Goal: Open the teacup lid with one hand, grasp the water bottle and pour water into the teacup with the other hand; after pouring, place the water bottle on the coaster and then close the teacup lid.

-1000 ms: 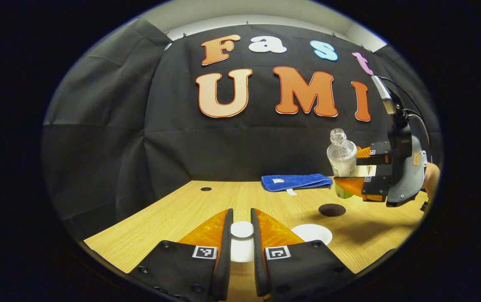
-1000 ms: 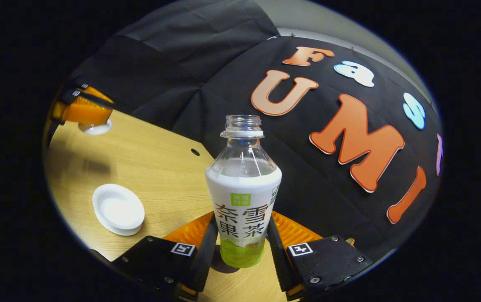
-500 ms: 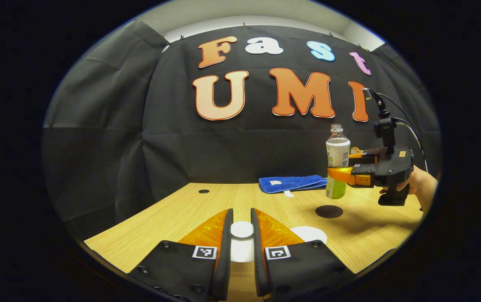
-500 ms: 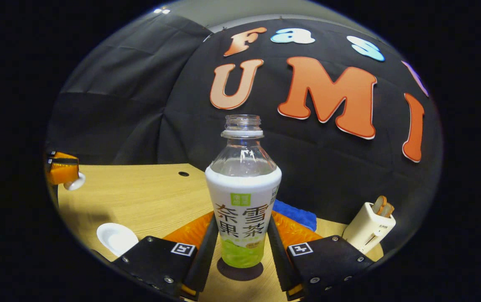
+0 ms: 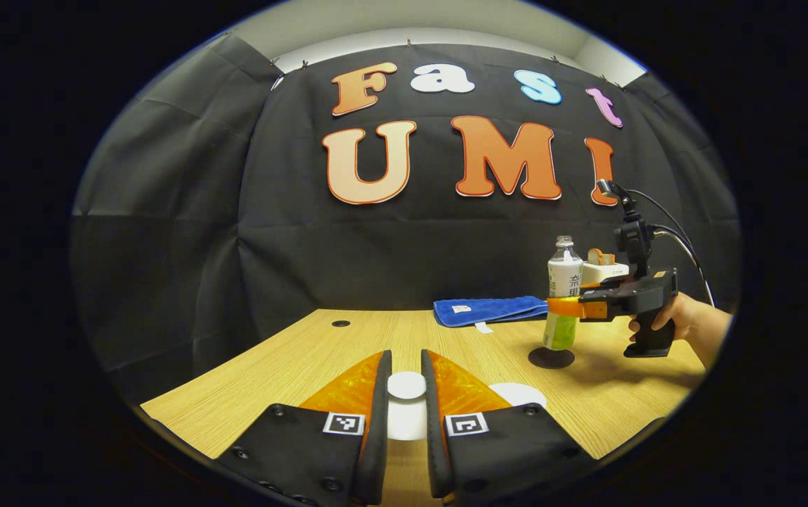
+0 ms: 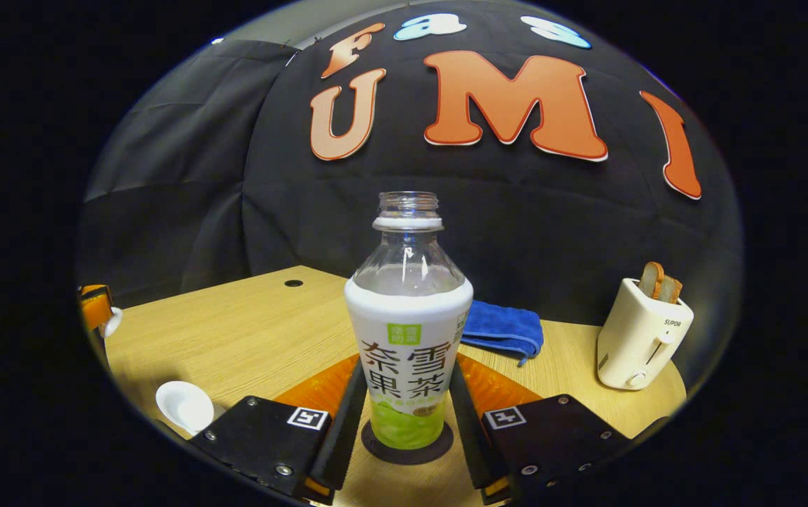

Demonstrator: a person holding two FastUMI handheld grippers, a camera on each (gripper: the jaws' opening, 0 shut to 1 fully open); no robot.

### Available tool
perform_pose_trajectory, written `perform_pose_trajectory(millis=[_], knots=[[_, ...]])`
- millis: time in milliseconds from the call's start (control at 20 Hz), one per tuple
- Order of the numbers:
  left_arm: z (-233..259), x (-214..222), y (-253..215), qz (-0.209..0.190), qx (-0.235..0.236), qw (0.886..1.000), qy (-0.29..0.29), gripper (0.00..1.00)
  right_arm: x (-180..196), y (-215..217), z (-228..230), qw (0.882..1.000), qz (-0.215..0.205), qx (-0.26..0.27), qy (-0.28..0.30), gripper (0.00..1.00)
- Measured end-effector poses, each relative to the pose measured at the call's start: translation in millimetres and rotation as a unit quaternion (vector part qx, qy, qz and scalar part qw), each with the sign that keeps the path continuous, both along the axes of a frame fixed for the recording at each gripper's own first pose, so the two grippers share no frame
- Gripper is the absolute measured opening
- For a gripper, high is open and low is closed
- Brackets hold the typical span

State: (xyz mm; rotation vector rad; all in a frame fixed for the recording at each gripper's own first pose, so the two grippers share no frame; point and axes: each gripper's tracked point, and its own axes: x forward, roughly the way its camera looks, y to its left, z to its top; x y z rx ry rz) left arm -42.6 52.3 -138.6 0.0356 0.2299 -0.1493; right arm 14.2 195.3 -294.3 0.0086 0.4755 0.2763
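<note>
The teacup (image 5: pixel 516 394) is half hidden behind the left claw (image 5: pixel 406 394), which pinches the one white lid (image 5: pixel 406 385). The right claw (image 6: pixel 407 415) clamps the single uncapped water bottle (image 6: pixel 408 331), standing on the dark coaster (image 6: pixel 407 451). There's open desk (image 6: pixel 249 331) to the left, with a blue towel (image 6: pixel 502 329) and toaster (image 6: pixel 639 338) near the far edge.

Dim booth, overhead light, soft shadows on the table (image 5: pixel 291 359), fisheye bending at edges.
</note>
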Motion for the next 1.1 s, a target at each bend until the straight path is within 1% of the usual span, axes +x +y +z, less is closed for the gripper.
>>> perform_pose_trajectory(millis=[100,250,350,400,650,750,850,900,950,1000,1100], knots=[[1,-1,0,0.000,-0.001,1.000,0.000,0.28,5,-1,-12,1.000,-0.004,0.001,0.006,0.66],[1,-1,0,0.000,0.000,1.000,0.000,0.28,5,-1,-24,1.000,-0.010,0.009,0.019,0.66],[0,0,-1,0.000,-0.001,1.000,0.000,0.27,4,-3,-31,1.000,-0.012,0.007,0.026,0.66],[-1,0,-3,-0.001,-0.002,1.000,0.001,0.28,3,-3,-35,0.999,-0.012,0.004,0.032,0.66],[-3,-1,-12,-0.007,-0.006,1.000,0.005,0.28,4,-3,-36,1.000,-0.009,0.011,0.020,0.66],[-2,-1,-19,-0.012,-0.009,1.000,0.005,0.28,2,-1,-40,1.000,-0.003,0.013,0.026,0.67],[-5,0,-29,-0.024,-0.013,1.000,0.010,0.28,-6,1,-49,0.999,0.008,0.013,0.041,0.73],[-8,-1,-36,-0.031,-0.013,0.999,0.013,0.28,-9,1,-51,0.999,0.009,0.013,0.044,0.77],[-9,-1,-42,-0.036,-0.013,0.999,0.015,0.28,-10,2,-51,0.999,0.010,0.016,0.046,0.79],[-10,-1,-46,-0.040,-0.011,0.999,0.018,0.28,-12,3,-49,0.999,0.012,0.021,0.045,0.77],[-10,0,-56,-0.047,-0.014,0.999,0.018,0.28,-13,2,-44,0.999,0.019,0.025,0.036,0.86]])
